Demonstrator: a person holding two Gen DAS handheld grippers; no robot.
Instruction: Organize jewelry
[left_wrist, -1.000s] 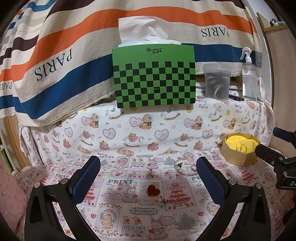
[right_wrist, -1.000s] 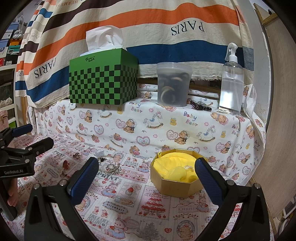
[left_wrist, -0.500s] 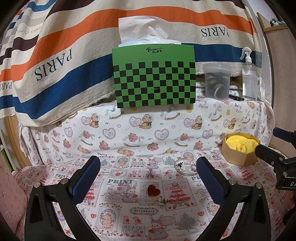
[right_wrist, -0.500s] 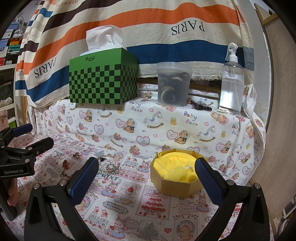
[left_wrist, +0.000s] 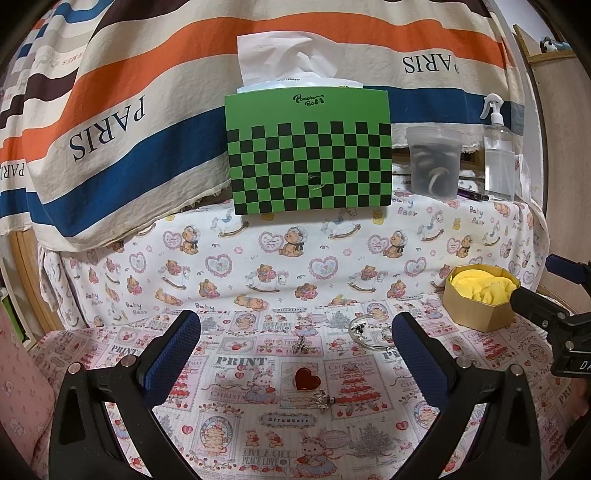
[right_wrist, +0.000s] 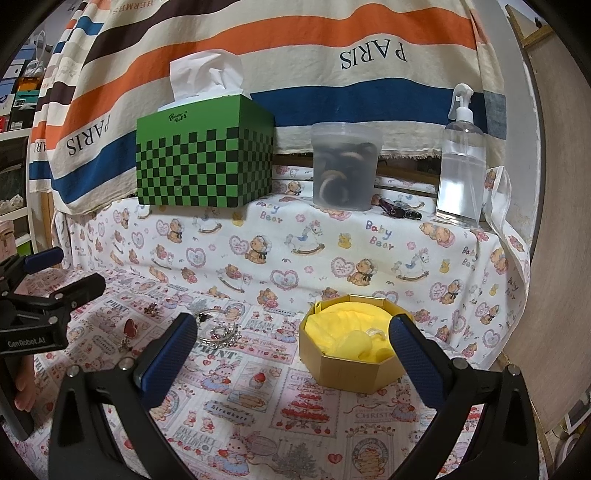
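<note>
While the red heart brooch (left_wrist: 306, 378), small charms (left_wrist: 323, 400) and silver bangles (left_wrist: 369, 332) lie loose on the printed cloth (left_wrist: 258, 443), nothing seems sorted; the yellow-lined octagonal box (right_wrist: 351, 373) waits nearby. The left gripper (left_wrist: 295, 354) and right gripper (right_wrist: 291, 350) both gape, empty.

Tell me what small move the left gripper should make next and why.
Probably ease the open left gripper down over the red heart-shaped charm: it lies loose on the patterned cloth between the fingers, not yet in the yellow-lined octagonal cardboard box.
</note>
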